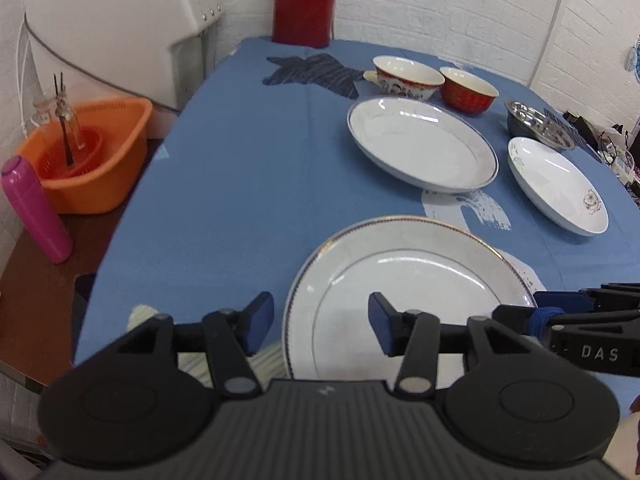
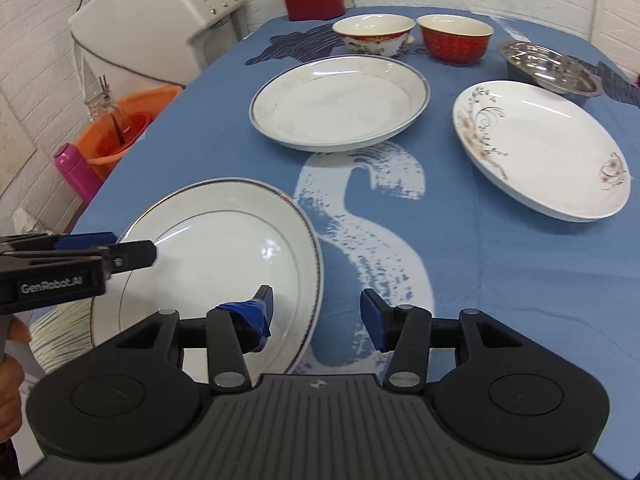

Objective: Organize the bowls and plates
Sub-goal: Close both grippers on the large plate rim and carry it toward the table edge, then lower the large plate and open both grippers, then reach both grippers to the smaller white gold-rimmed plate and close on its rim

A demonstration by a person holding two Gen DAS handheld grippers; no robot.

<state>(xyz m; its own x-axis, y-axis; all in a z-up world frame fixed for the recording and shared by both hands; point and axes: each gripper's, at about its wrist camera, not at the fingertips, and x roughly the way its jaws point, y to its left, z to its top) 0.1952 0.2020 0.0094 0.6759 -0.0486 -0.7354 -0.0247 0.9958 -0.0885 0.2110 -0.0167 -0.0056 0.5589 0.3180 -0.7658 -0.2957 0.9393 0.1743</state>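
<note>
On the blue tablecloth (image 1: 240,168), left wrist view: left gripper (image 1: 320,326) fingers apart, empty, straddling near rim of gold-rimmed plate (image 1: 408,280). Right gripper (image 1: 560,320) pokes in from the right over that plate's edge. Beyond: deep white dish (image 1: 420,142), floral plate (image 1: 556,184), patterned bowl (image 1: 408,76), red bowl (image 1: 468,90), steel bowl (image 1: 536,122), all empty. Orange basin (image 1: 96,160) off-table holds a glass bottle (image 1: 60,124). Right wrist view: right gripper (image 2: 316,314) also apart, empty, w/ plate's right rim between fingers.

A red jug (image 1: 304,0) stands at the table's far edge; an orange basin (image 1: 100,160) and pink bottle (image 1: 34,208) sit left.
</note>
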